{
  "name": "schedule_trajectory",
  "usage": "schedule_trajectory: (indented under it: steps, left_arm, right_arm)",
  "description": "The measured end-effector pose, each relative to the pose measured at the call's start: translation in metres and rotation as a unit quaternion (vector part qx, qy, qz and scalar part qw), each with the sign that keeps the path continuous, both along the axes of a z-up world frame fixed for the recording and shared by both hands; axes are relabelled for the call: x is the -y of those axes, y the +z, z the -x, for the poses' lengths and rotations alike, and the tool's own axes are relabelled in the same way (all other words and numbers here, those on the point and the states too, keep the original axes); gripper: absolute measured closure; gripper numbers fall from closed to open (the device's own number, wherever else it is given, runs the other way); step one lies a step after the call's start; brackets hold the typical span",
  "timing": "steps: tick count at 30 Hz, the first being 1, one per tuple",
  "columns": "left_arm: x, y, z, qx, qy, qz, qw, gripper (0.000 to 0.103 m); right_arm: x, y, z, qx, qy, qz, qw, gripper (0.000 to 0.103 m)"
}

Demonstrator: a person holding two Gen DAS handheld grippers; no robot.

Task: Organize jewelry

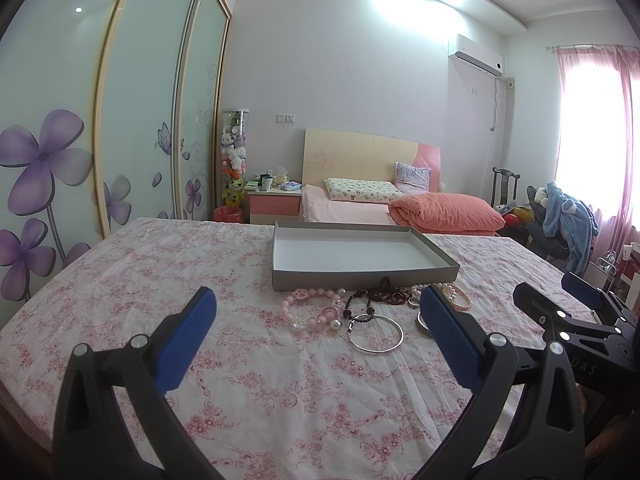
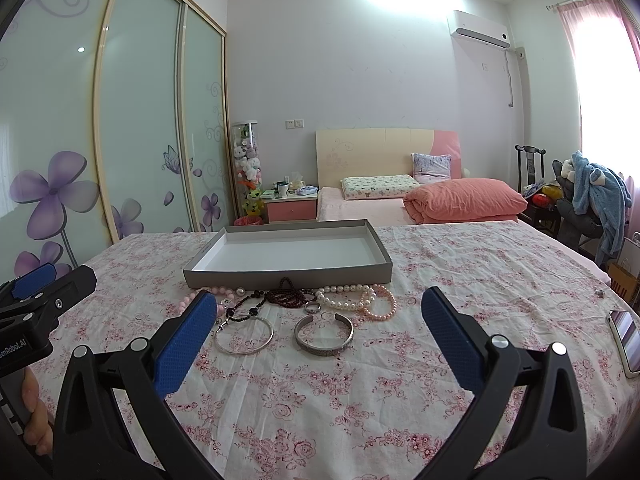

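You are holding the left gripper with its blue pads spread wide and nothing between them, hovering above the flowered cloth of the worktop. Your right gripper is sitting the same way, pads well apart and gripping nothing.

The jewelry is lying in a loose cluster straight ahead of both grippers, just in front of the near wall of the shallow grey tray, whose white floor is showing no pieces inside. Ahead of your left gripper the pink bead bracelet is resting between the fingertips, and the thin silver bangle is lying slightly closer to you, toward the right finger. That finger is covering part of the pieces beyond it, so from the left wrist view you cannot tell how they are lying.

From your right gripper the wide silver cuff is sitting nearly centred between the fingers, open side facing away, with a small ring just beyond it. The dark bead strand is touching the tray's front wall, and the pearl bracelets are bunched just to its right (one white, one pinkish). A phone is lying well off to the right of the right finger.
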State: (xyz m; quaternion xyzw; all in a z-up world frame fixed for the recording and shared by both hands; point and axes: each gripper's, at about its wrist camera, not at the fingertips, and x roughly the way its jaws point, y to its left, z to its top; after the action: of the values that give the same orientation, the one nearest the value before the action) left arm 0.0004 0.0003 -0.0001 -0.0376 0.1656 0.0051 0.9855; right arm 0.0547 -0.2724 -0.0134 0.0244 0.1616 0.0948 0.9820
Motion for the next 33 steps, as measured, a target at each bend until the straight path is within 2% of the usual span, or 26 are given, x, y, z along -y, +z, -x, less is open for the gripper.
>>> schedule_trajectory:
  steps: [15, 23, 29, 33]
  left_arm:
    - [0.000, 0.000, 0.000, -0.002, 0.001, 0.001, 1.0000, 0.004]
    - [-0.002, -0.005, -0.011, -0.014, 0.004, 0.002, 0.9999, 0.004]
    - [-0.009, -0.018, -0.026, -0.043, 0.014, -0.001, 0.9990, 0.004]
    - [-0.014, -0.029, -0.044, -0.084, 0.018, -0.001, 0.9963, 0.004]
  right_arm:
    - [-0.002, -0.005, 0.001, -0.003, 0.000, 0.001, 1.000, 0.002]
    - [-0.004, -0.007, -0.011, -0.020, 0.000, 0.002, 1.000, 0.002]
    - [0.000, -0.014, -0.027, -0.056, -0.003, -0.004, 0.998, 0.002]
    - [0.005, -0.023, -0.046, -0.097, -0.007, -0.015, 0.995, 0.002]
